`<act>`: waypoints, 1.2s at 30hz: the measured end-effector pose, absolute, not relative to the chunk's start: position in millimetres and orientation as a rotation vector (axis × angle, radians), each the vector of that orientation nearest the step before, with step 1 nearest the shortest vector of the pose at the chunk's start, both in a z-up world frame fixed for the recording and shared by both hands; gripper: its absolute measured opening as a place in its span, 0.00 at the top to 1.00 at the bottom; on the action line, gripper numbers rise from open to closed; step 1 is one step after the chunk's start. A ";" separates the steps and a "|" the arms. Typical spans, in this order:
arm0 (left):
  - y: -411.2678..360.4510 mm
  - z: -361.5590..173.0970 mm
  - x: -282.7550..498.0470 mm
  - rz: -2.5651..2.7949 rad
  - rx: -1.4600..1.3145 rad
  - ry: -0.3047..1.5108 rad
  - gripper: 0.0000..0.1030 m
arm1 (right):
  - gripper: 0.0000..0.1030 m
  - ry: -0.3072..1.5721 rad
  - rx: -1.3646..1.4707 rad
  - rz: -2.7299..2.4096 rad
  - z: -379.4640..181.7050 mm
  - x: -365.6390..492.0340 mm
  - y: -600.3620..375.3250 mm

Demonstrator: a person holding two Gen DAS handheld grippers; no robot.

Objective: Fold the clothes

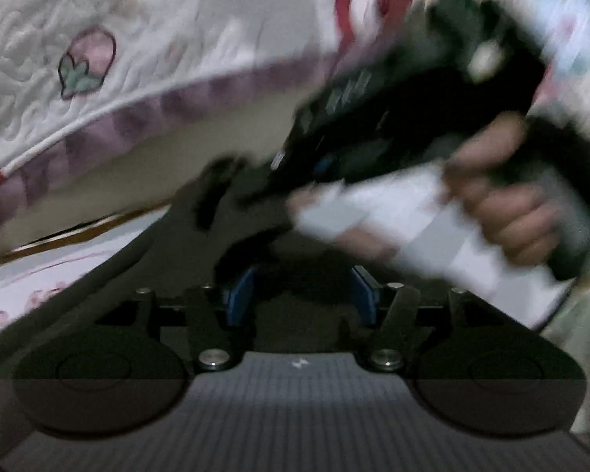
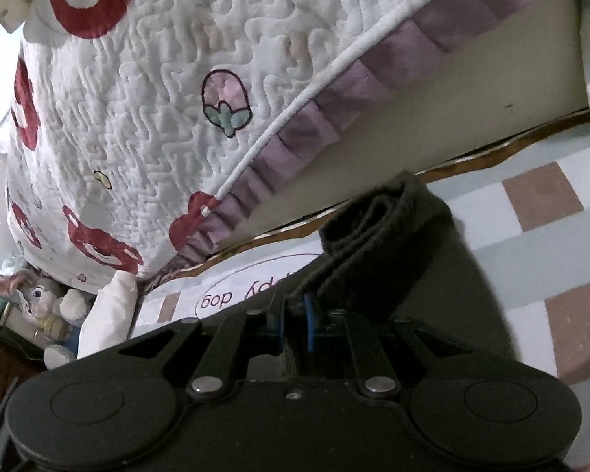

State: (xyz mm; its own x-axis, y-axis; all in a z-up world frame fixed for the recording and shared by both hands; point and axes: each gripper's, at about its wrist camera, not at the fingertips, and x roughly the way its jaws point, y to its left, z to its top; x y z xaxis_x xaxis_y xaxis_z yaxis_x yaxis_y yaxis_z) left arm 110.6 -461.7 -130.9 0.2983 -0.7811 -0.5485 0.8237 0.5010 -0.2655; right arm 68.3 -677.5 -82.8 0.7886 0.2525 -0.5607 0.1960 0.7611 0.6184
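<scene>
A dark grey garment point(image 2: 421, 275) lies on the checked sheet and runs under my right gripper point(image 2: 294, 326). Its folded edge rises just ahead of the blue pads point(image 2: 310, 328), which are close together with cloth between them. In the left wrist view, the same dark garment point(image 1: 185, 244) stretches from the lower left toward the middle. My left gripper point(image 1: 301, 295) has its blue pads point(image 1: 238, 295) apart, with dark cloth lying between them. The right gripper's body point(image 1: 413, 90) and the hand holding it point(image 1: 503, 204) cross the view, blurred.
A white quilted blanket point(image 2: 145, 110) with red bears and a purple ruffle hangs over the bed edge behind. A checked sheet point(image 2: 550, 204) lies underneath. Stuffed toys point(image 2: 47, 306) sit at the left. A white sleeve point(image 1: 432, 232) covers the wrist.
</scene>
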 end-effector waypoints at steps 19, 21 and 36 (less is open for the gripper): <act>-511.9 -122.7 145.4 -0.963 0.172 0.788 0.97 | 0.88 0.599 0.860 0.065 -87.2 65.2 -692.6; -505.3 -121.6 159.7 -0.930 0.069 0.832 0.97 | 0.88 0.618 0.865 0.039 -86.2 64.8 -692.1; -463.2 -121.2 189.6 -0.799 -0.084 0.952 0.45 | 0.78 0.882 0.568 -0.136 -69.3 37.4 -683.3</act>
